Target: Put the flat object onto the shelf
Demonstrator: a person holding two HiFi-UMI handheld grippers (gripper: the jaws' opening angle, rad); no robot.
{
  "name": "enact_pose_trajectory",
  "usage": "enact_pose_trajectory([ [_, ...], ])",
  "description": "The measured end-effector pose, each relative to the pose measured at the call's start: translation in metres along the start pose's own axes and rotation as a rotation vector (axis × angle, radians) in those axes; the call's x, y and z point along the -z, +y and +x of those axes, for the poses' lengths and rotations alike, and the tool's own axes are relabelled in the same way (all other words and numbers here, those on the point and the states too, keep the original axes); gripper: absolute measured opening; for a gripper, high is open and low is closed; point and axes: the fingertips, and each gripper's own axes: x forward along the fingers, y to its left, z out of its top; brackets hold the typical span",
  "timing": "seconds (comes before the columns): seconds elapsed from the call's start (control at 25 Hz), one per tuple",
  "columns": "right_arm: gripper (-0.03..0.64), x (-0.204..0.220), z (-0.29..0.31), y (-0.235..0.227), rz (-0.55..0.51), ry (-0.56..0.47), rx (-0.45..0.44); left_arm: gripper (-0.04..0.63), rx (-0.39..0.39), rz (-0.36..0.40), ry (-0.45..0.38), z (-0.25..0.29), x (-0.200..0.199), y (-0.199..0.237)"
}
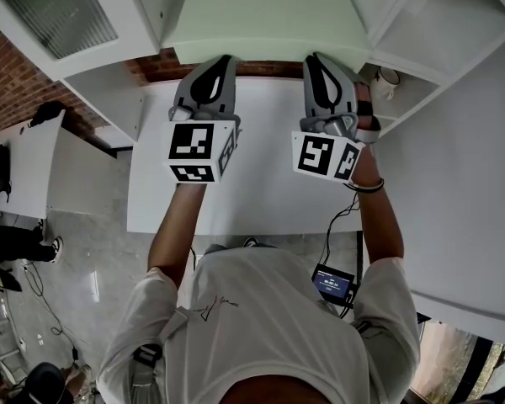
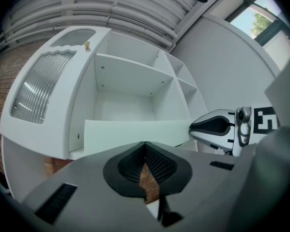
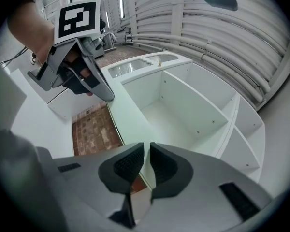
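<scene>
The flat object is a pale green board (image 1: 265,15) lying with its far part inside the open middle bay of a white shelf unit (image 1: 109,87), its near edge sticking out toward me. My left gripper (image 1: 223,61) is shut at the left of that edge, my right gripper (image 1: 316,61) at the right. In the left gripper view the board (image 2: 130,132) is a pale band just beyond the closed jaws (image 2: 145,146), with the right gripper (image 2: 192,127) touching its end. In the right gripper view the board (image 3: 135,124) runs between the nearly closed jaws (image 3: 146,153).
A ribbed glass door (image 1: 59,11) stands on the shelf unit's left. A white mug (image 1: 385,80) sits in a side compartment on the right. Below the grippers is a white table (image 1: 252,200). Brick wall (image 1: 8,82) and a person (image 1: 17,242) are at the far left.
</scene>
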Motion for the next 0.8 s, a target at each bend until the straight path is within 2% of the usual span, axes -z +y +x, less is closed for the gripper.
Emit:
enact_pose_trajectory([
  [0.24, 0.057, 0.003, 0.006, 0.001, 0.006, 0.014, 0.007, 0.012, -0.003, 0.002, 0.007, 0.006, 0.001, 0.003],
  [0.56, 0.057, 0.003, 0.018, 0.005, -0.004, 0.042, -0.012, 0.012, 0.001, -0.056, 0.021, 0.02, 0.003, 0.016],
  [0.8, 0.057, 0.005, 0.026, 0.005, 0.022, 0.055, -0.004, 0.012, -0.001, -0.048, 0.029, 0.027, 0.005, 0.021],
])
